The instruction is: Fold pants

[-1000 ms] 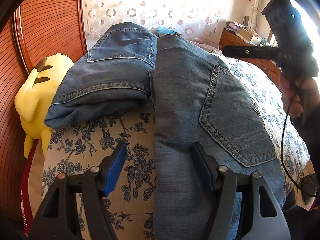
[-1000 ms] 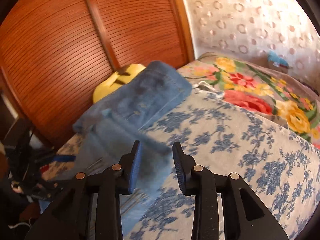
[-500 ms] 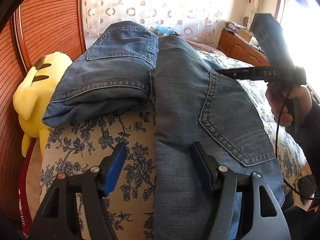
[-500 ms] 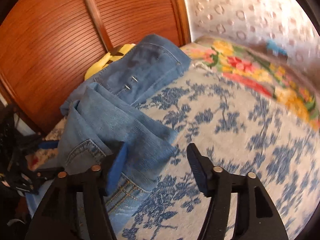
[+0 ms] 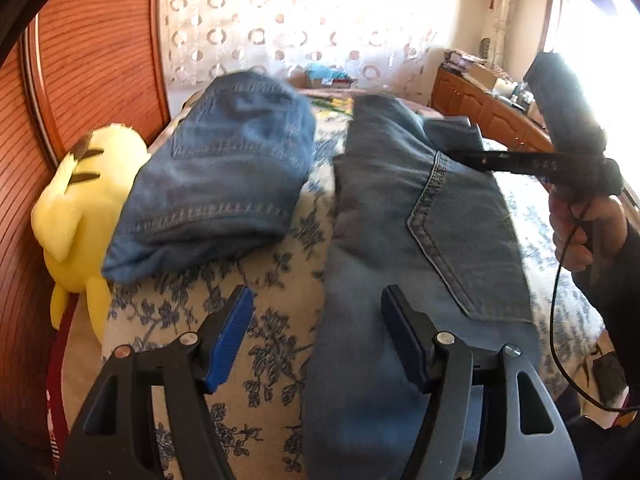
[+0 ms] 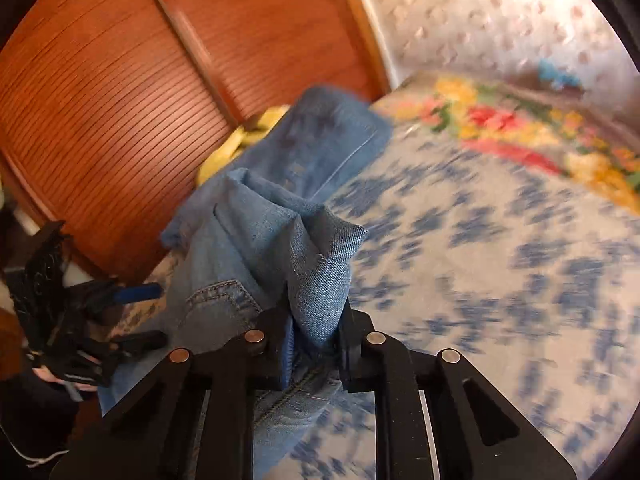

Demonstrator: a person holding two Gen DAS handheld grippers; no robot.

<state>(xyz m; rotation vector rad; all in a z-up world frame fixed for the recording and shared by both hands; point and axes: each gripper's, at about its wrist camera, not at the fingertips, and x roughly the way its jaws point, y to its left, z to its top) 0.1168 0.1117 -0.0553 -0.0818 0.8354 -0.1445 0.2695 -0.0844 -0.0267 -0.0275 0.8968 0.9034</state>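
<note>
Bright daylight from the window [image 5: 592, 20] at upper right of left view, blown out there, glare through the curtain [image 5: 300, 20]. Fisheye bending and dark vignette at corners of both. Right view: bedspread [image 6: 500, 260] heavily motion-blurred, jeans [image 6: 316, 280] near lens sharp. Left view slightly soft.

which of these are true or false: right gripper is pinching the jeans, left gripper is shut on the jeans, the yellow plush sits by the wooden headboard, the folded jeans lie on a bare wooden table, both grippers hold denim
1. The right gripper is pinching the jeans. True.
2. The left gripper is shut on the jeans. False: its jaws stand wide open above the fabric.
3. The yellow plush sits by the wooden headboard. True.
4. The folded jeans lie on a bare wooden table. False: they lie on a blue floral bedcover.
5. Both grippers hold denim. False: only the right one does.
</note>
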